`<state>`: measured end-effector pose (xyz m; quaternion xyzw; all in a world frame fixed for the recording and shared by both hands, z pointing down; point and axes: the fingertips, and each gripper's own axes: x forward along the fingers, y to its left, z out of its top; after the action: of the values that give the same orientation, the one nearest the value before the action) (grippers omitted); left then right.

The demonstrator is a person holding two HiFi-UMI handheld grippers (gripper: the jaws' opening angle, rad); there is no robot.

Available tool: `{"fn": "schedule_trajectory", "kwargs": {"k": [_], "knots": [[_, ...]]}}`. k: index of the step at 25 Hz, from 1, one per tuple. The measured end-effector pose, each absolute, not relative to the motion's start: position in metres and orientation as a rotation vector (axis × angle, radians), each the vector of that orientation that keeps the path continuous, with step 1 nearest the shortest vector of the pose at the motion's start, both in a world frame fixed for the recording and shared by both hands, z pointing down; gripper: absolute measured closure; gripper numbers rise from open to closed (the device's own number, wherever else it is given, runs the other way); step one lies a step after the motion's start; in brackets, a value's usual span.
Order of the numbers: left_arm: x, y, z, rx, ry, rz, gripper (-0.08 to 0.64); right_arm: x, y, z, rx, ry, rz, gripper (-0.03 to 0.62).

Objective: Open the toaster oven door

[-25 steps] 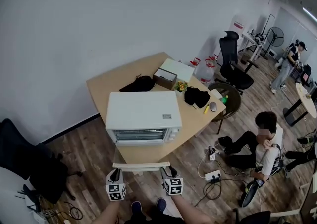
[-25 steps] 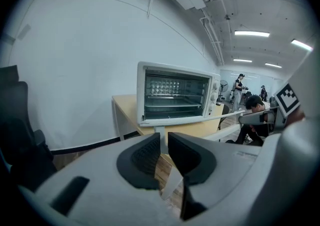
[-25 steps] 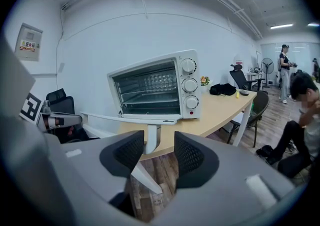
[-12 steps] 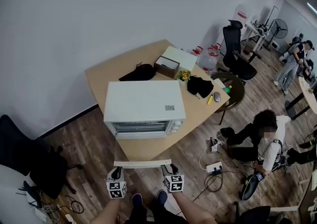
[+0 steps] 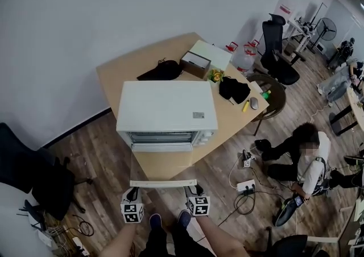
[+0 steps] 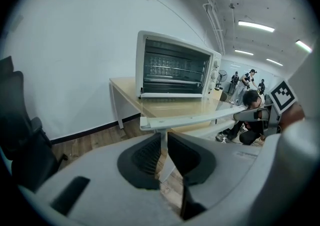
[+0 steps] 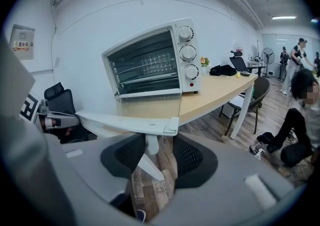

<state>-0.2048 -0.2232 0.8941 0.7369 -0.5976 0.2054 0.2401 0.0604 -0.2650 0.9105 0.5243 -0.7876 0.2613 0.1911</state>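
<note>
Swinging further down, oven door point(image 5: 162, 166) and handle point(image 5: 163, 183)

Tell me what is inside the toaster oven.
With its door down, the toaster oven shows a wire rack spanning the dark interior, with nothing visible on it. The interior floor and rear corners are too dark to make out.

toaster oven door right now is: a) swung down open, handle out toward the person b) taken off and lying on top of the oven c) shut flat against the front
A: the toaster oven has its glass door folded down and out from the front. The white handle is at the door's near edge, and the racks inside show in both gripper views.
</note>
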Motion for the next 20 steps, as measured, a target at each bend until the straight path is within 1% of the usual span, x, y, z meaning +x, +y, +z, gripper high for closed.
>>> {"fn": "schedule_trajectory", "kwargs": {"k": [9, 12, 20], "knots": [[-0.205, -0.224, 0.911, 1.984, -1.628, 0.573, 0.517, 0.06, -0.265, 0.927, 1.463, -2.192, 0.765, 0.405], [-0.207, -0.224, 0.912, 1.982, -1.63, 0.563, 0.529, 0.059, -0.265, 0.927, 1.475, -2.193, 0.771, 0.407], [-0.202, -0.221, 0.903, 2.009, -1.6, 0.55, 0.502, 0.058, -0.261, 0.921, 1.486, -2.19, 0.783, 0.407]]}}
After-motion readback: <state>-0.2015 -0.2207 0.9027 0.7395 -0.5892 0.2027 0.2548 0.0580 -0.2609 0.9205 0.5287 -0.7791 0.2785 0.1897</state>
